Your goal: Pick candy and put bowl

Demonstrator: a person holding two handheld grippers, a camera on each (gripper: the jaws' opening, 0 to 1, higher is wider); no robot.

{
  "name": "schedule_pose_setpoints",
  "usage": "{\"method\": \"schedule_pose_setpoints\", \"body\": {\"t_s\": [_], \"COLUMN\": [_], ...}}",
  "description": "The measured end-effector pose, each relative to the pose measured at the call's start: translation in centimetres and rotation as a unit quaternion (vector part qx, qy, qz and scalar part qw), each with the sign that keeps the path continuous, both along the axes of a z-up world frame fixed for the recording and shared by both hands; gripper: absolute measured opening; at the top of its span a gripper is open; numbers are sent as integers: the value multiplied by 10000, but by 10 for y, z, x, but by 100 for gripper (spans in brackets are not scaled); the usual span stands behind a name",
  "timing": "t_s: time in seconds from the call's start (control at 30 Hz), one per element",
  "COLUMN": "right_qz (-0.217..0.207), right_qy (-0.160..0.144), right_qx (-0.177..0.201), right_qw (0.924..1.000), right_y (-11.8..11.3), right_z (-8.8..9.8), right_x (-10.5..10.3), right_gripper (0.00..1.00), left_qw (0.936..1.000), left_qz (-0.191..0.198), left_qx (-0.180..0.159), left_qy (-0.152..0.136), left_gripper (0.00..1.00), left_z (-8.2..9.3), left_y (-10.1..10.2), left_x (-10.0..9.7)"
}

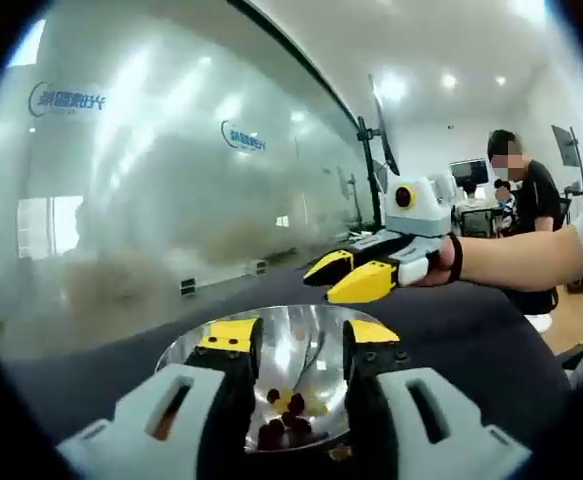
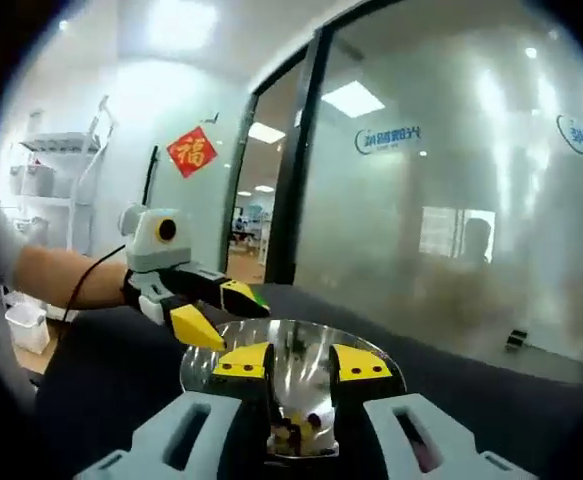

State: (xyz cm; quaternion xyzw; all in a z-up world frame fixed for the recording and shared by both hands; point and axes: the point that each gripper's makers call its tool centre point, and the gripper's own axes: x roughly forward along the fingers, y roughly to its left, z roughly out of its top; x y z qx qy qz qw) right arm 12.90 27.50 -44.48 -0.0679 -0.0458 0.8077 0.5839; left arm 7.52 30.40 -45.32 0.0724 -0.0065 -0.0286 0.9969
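A shiny metal bowl stands on the dark table and holds several red and yellow candies. My left gripper hovers just above the bowl's near rim, jaws open with nothing between them. My right gripper, held in a hand, reaches in from the right over the bowl's far rim, its yellow fingertips slightly apart. In the right gripper view, my right gripper is open over the bowl, with candies below. The left gripper comes in from the left there.
A frosted glass wall runs along the table's far side. A person stands in the background by monitors. A shelf and a red wall decoration are behind the left hand.
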Motion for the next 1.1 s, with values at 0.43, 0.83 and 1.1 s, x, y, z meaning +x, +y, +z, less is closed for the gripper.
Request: {"method": "schedule_pose_setpoints", "body": {"t_s": [0.43,0.83,1.1], "right_qz": [832,1157,1255], "right_qy": [-463,-504,-464], "right_qx": [-1173,-1422,-1415], "right_qw": [9885,9818,9809], "right_y": [-150,-96,-79], "right_z": [-122,-138,-138], "right_x": [5,-49,-62], "right_gripper": [17,13,11], "left_qw": [9784,9693,9649], "left_qz": [-1668,-1929,-2166], "left_qx": [296,225,298], "left_qy": [1183,1505,1451], "left_gripper": [26,22,15], "left_z": [-106,-123,-123], "left_y": [-119,-149,-163], "left_x": [-105,-52,-39]}}
